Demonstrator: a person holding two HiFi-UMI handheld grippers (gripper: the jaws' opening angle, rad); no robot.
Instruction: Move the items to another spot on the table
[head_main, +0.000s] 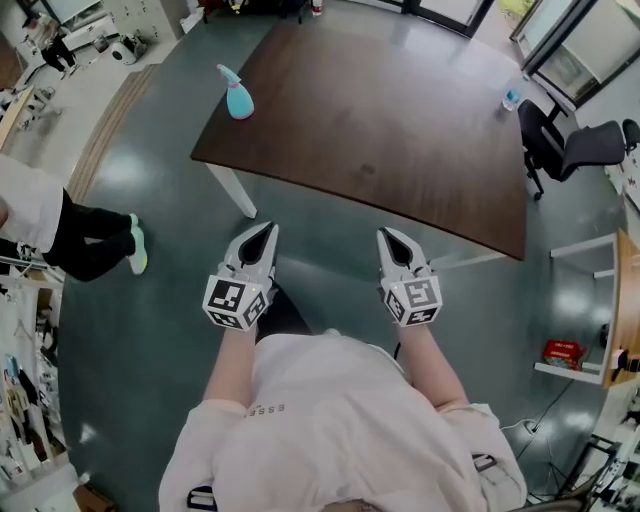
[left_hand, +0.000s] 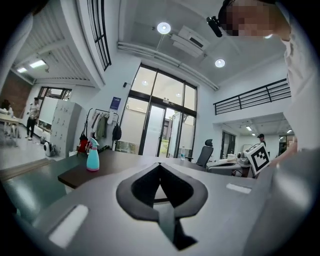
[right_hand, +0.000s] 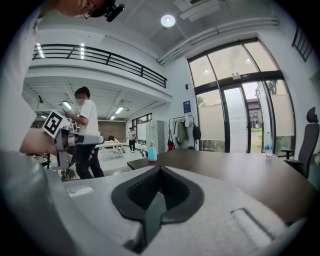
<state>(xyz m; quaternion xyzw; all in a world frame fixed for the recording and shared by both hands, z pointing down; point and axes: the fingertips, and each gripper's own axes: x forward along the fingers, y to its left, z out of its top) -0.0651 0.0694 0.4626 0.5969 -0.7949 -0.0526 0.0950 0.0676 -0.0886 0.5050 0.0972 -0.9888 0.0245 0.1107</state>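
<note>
A teal spray bottle (head_main: 237, 95) with a pink head stands upright near the far left corner of the dark brown table (head_main: 400, 130). It also shows as the spray bottle (left_hand: 93, 157) and the spray bottle (right_hand: 152, 151). A small clear water bottle (head_main: 511, 98) stands at the table's far right edge. My left gripper (head_main: 266, 232) and right gripper (head_main: 389, 237) hover side by side over the floor, short of the table's near edge. Both are shut with nothing between the jaws, as the left gripper (left_hand: 160, 165) and right gripper (right_hand: 160, 168) views show.
A black office chair (head_main: 575, 150) stands to the right of the table. A person in black trousers (head_main: 90, 245) stands on the floor at the left. A shelf with a red box (head_main: 565, 352) is at the right. The table's white leg (head_main: 235, 190) is near my left gripper.
</note>
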